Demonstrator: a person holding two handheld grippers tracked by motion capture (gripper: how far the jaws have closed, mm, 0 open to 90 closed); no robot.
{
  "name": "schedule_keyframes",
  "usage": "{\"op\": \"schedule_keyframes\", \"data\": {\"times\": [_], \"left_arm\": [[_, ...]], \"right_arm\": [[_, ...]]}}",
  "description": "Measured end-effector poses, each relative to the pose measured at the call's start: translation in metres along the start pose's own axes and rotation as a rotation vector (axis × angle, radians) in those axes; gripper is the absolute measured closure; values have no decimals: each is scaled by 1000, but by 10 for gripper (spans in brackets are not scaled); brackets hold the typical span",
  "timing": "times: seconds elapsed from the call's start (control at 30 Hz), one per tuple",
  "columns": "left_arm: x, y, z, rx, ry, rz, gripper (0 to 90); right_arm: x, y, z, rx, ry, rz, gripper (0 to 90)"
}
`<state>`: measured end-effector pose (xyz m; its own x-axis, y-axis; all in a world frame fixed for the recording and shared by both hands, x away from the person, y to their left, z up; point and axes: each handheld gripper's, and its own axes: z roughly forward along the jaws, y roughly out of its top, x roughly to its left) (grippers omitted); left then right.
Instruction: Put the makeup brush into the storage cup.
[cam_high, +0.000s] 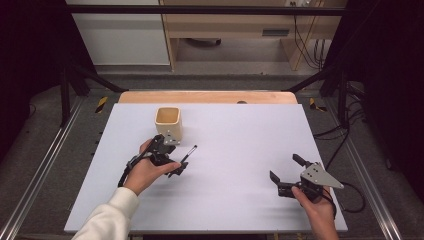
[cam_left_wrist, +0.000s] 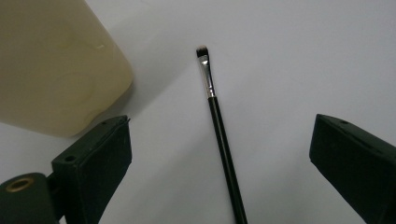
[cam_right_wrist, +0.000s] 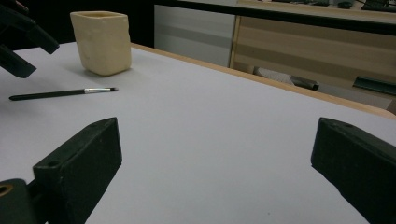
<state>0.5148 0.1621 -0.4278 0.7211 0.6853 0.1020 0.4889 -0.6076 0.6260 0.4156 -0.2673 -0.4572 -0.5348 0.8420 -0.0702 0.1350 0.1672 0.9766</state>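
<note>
The white table (cam_high: 235, 150) was the whole stage here. Just ahead and to the left of the left gripper (cam_high: 172, 162) stood a cream square cup (cam_high: 168, 122), near but not touching, from what the left gripper view showed. That left gripper hung right over a small makeup brush (cam_left_wrist: 219, 126), jaws spread wide with the black handle lying flat on the table between them — bristle end pointing away from the gripper, toward the far side. The right gripper (cam_high: 285, 176) sat well off to the side, jaws also apart, holding nothing.

My take: the step was grabbing the brush. To do it well, I'd say come straight down so both jaws straddle the handle evenly — it sat a touch nearer the left jaw. Pinch the black handle rather than the metal ferrule, and watch the left jaw doesn't bump the cup. A thin round handle could roll or skid if only one jaw meets it first.
</note>
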Motion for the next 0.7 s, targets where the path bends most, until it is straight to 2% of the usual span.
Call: {"op": "schedule_keyframes", "data": {"times": [0.3,0.7], "left_arm": [[-1,6,11,66,3,12,67],[-1,7,16,101,1,-1,91]], "right_arm": [[0,0,0,1,-1,0,23],[-1,0,0,3,-3,-2,24]]}}
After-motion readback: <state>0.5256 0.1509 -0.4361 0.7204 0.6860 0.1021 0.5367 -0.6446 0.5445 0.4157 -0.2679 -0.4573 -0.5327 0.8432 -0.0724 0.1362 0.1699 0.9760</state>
